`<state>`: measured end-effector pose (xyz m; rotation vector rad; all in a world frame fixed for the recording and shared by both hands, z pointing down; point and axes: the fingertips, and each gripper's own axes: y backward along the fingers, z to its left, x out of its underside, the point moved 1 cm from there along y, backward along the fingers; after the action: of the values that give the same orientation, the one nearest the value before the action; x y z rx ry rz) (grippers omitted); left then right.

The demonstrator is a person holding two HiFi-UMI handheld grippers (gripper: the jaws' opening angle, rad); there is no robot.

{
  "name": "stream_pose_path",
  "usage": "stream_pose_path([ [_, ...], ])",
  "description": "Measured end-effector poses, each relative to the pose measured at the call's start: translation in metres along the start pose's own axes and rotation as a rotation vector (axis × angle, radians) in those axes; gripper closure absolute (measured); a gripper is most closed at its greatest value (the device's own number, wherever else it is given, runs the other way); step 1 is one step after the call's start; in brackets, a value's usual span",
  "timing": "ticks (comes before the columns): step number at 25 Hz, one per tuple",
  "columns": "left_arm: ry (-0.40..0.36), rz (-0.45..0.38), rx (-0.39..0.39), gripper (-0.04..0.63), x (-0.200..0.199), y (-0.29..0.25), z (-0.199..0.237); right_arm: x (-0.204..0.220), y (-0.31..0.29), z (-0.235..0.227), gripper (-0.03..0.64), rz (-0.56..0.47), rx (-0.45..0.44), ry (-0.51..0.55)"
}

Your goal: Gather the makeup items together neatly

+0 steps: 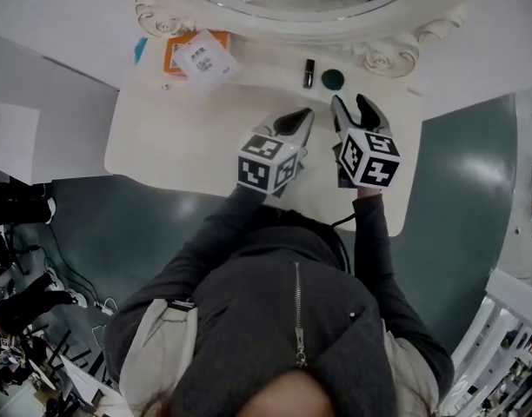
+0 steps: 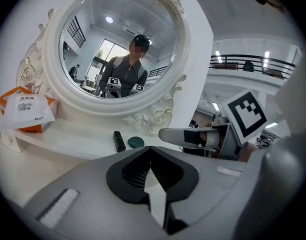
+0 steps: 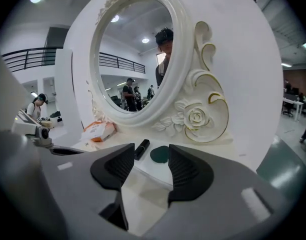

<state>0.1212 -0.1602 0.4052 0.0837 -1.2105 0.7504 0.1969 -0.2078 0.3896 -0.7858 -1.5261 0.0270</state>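
Now my left gripper [image 1: 302,118] is clenched empty, my right gripper [image 1: 353,107] released; lipstick [image 1: 309,73] and green compact [image 1: 333,79] lie by the table's [image 1: 183,146] back edge.

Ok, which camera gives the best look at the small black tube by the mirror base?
The left gripper view: the black tube shows whole and unobstructed, beside the green compact. The right gripper view has the tube tight against the edge of its tongs. The head view shows the tube small, from above.

Head view steeply down on vanity top [image 1: 188,137]; gripper views low, close, facing mirror [image 2: 118,49]; all share lipstick [image 1: 309,73].
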Motion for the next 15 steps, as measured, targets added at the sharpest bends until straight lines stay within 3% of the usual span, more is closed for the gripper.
stream_pose_path([
  [9,-0.060,0.000,0.049,0.586,-0.001,0.014,-0.005,0.007,0.027,0.018,0.491,-0.135,0.092,-0.072],
  [12,-0.078,0.015,0.055,0.586,0.003,0.020,-0.003,0.017,0.033,0.023,0.583,-0.182,0.140,-0.100],
  [15,-0.087,0.014,0.065,0.586,0.006,0.024,-0.001,0.030,0.038,0.028,0.612,-0.199,0.182,-0.110],
])
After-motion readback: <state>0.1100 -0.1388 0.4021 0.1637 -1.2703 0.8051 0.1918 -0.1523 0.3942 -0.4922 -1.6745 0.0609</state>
